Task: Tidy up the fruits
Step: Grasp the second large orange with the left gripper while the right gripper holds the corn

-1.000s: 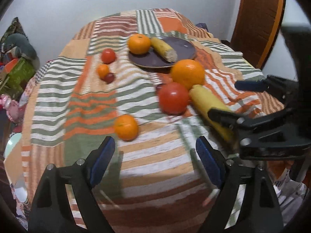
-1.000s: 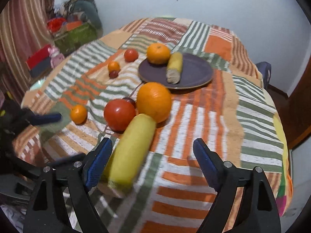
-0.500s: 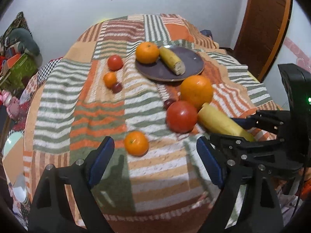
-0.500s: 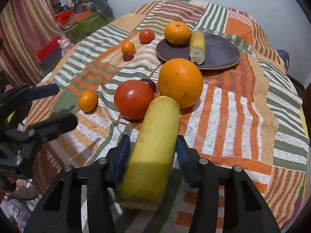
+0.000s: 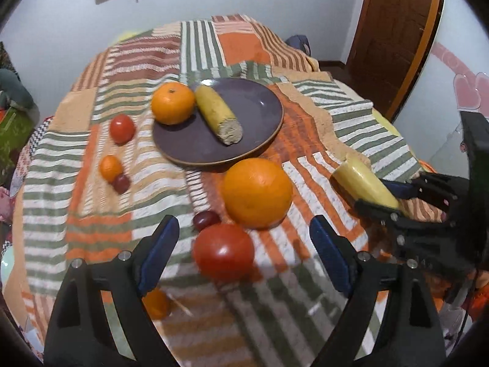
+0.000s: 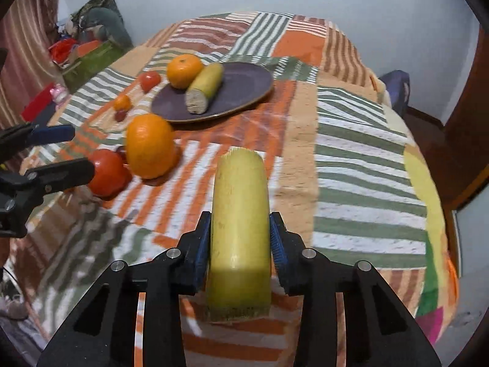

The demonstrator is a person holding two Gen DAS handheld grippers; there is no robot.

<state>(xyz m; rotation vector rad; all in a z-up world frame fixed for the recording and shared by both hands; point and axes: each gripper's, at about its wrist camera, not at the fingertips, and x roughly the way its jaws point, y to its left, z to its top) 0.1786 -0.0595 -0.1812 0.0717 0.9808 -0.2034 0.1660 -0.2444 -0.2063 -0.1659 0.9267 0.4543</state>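
Now banana piece [image 6: 240, 232] between right tool [image 6: 240, 238] pads

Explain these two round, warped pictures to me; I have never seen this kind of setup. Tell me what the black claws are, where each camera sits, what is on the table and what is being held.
There is no robot. A person holds one black two-finger tool in each hand, and each carries a wide-angle camera looking along its fingers.

In the left view, the left tool is open, above a red tomato. In the right view, the right tool is shut on a yellow banana piece.

On the striped cloth lie a big orange, a dark grape and smaller fruits. A purple plate holds a mandarin and another banana piece.
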